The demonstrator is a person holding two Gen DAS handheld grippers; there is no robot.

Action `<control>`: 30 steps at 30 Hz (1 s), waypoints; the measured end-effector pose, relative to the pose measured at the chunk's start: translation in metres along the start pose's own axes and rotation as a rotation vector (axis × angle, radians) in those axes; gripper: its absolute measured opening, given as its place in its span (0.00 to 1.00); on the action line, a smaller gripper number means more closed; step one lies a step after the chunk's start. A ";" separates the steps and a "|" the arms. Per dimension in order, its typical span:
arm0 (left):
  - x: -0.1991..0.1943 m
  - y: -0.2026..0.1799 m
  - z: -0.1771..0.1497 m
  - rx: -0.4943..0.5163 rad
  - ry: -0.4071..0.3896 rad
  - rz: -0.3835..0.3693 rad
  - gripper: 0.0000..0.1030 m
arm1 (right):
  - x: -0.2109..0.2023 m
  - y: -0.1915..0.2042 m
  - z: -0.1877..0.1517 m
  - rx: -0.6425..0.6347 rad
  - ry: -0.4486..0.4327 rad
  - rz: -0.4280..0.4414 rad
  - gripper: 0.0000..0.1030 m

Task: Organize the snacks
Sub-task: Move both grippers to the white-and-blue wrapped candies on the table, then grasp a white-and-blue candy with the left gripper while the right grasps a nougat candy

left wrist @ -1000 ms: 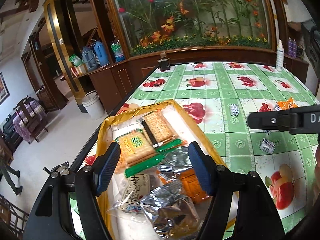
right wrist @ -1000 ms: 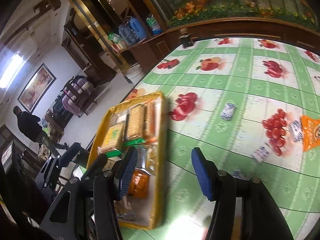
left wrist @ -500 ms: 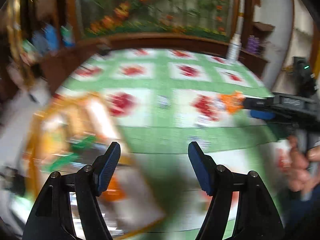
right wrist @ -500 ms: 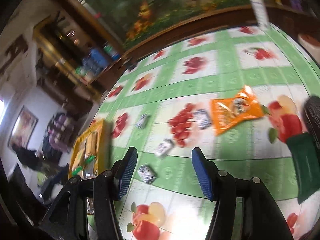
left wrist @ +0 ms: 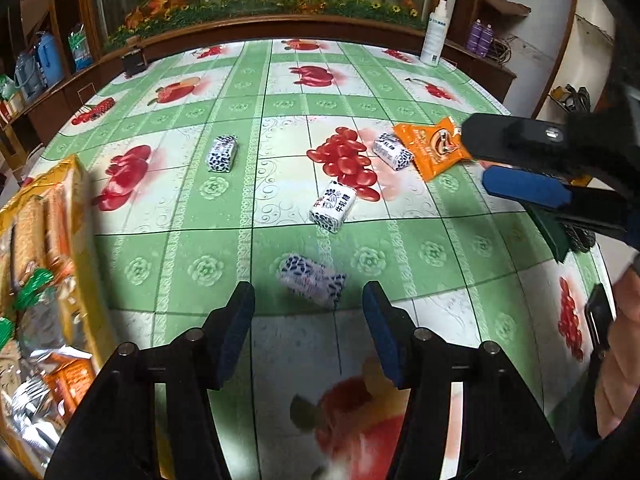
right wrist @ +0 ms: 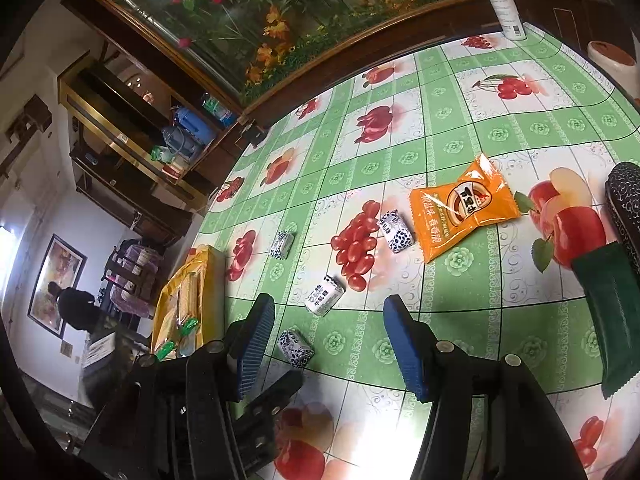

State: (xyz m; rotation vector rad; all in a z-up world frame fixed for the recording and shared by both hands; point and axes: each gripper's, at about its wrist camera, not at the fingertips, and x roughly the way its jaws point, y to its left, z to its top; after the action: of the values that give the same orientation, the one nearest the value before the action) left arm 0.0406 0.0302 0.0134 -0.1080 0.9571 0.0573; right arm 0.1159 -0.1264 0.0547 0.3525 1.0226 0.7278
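Left gripper and right gripper, both with jaws spread wide, empty, low over the table.

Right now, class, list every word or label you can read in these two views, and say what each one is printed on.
"牛轧糖": on the white blue-spotted candy at mid-table.
"香香脆": on the orange snack packet; its round logo and the other line of print are too blurred to read.
White bottle at the far edge: label too small to read.
Nearest candy: blurred, nothing readable.
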 end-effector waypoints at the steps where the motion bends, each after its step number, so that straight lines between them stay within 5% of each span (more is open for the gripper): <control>1: 0.004 -0.001 0.001 0.000 0.007 -0.002 0.47 | 0.001 0.000 0.000 -0.001 0.000 -0.001 0.58; 2: 0.005 -0.002 0.001 0.005 0.002 0.010 0.33 | 0.001 0.000 0.000 -0.002 0.002 -0.002 0.58; 3: 0.005 -0.003 0.001 0.017 -0.007 0.027 0.32 | 0.002 0.000 0.000 -0.004 0.004 -0.004 0.58; 15: -0.044 0.017 -0.019 -0.038 -0.072 -0.064 0.31 | 0.036 0.015 -0.005 -0.113 0.037 -0.090 0.58; 30: -0.081 0.052 -0.046 -0.106 -0.128 -0.068 0.31 | 0.101 0.047 -0.007 -0.396 0.075 -0.243 0.59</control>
State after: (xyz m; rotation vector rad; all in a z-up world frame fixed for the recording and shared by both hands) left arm -0.0489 0.0767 0.0501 -0.2318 0.8215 0.0519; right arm 0.1237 -0.0227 0.0133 -0.1412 0.9457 0.7068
